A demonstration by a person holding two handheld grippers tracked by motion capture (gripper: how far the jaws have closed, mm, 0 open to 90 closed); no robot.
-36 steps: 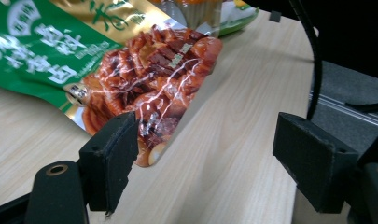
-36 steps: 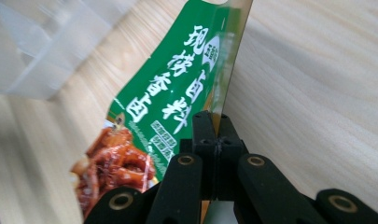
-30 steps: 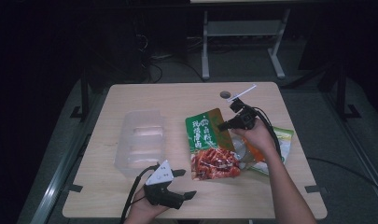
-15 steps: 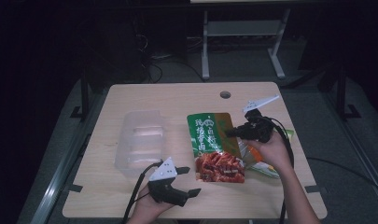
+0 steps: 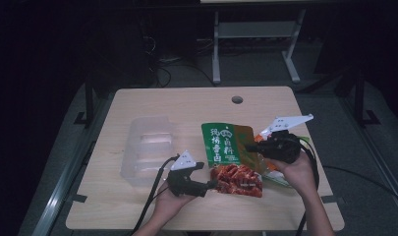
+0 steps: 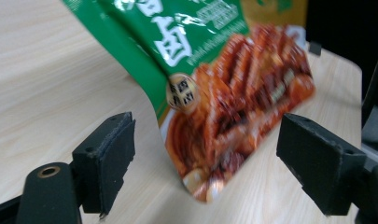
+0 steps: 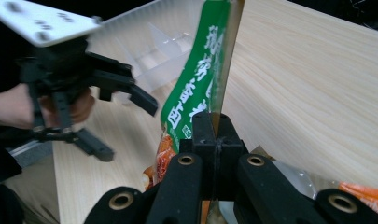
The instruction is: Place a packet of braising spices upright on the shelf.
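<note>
A green snack packet (image 5: 226, 147) printed with red food lies in the middle of the table, its right edge lifted. My right gripper (image 5: 249, 146) is shut on that edge; in the right gripper view its jaws (image 7: 217, 135) pinch the packet (image 7: 196, 88) edge-on. My left gripper (image 5: 209, 176) stands open at the packet's near left corner. In the left gripper view the red end of the packet (image 6: 224, 107) curls up off the wood between and ahead of the open gripper (image 6: 203, 158), untouched by either pad. The left gripper (image 7: 126, 123) also shows in the right gripper view.
A clear plastic tray (image 5: 147, 147) with compartments sits left of the packet, just behind the left gripper. A second packet with orange print (image 5: 280, 174) lies under the right hand. A round hole (image 5: 237, 100) is in the table's far side.
The right gripper has carried the packet's edge to the right and nearer the person. The left gripper has moved in toward the packet's near left corner.
</note>
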